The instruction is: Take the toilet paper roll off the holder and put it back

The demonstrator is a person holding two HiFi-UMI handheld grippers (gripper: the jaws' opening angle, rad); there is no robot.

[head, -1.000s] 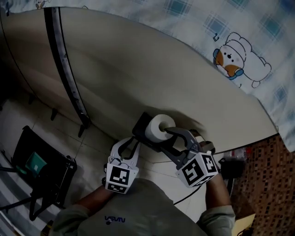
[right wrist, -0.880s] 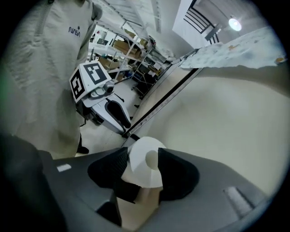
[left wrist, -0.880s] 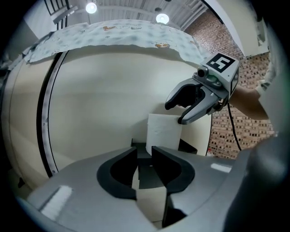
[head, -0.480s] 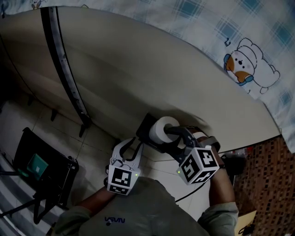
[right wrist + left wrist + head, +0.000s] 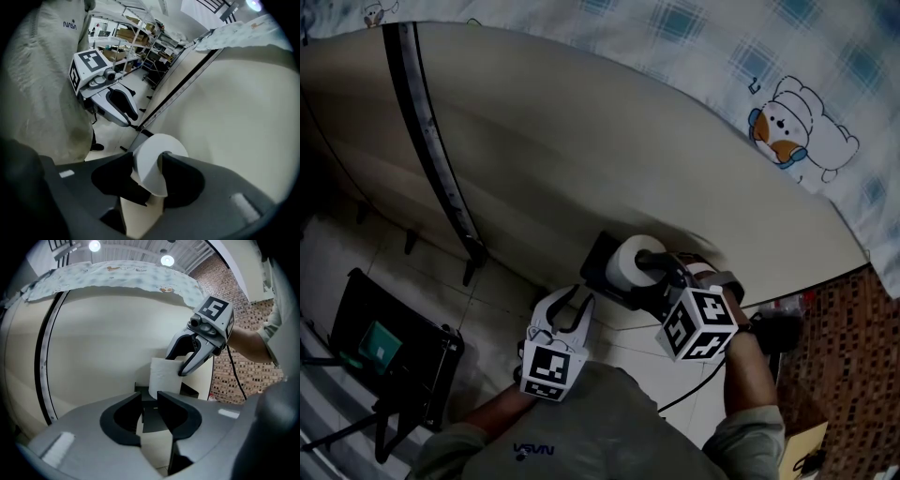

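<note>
Head view, with both gripper views. The toilet paper roll (image 5: 628,265) sits just toward 4 o'clock from the middle of the head view. It stands against the black holder (image 5: 602,251) at the lower edge of the curved cream panel (image 5: 581,141).

Your right gripper (image 5: 654,268) reaches the roll from its 4 o'clock side. In the right gripper view its jaws are closed on the wall of the roll (image 5: 152,164): one jaw lies outside the paper and the other appears to sit at the core.

Your left gripper (image 5: 575,300) waits at 7 o'clock of the roll, near it but apart. Its jaws have just been opening and now stand slightly parted with nothing between them. The roll (image 5: 165,376) and the holder (image 5: 140,390) lie beyond their tips.

As for progress, the roll is gripped at the holder and has not been carried clear of it. These views do not show whether this is the start of the lift-off or the end of the return. Either way, the right gripper's release is still to come.
</note>
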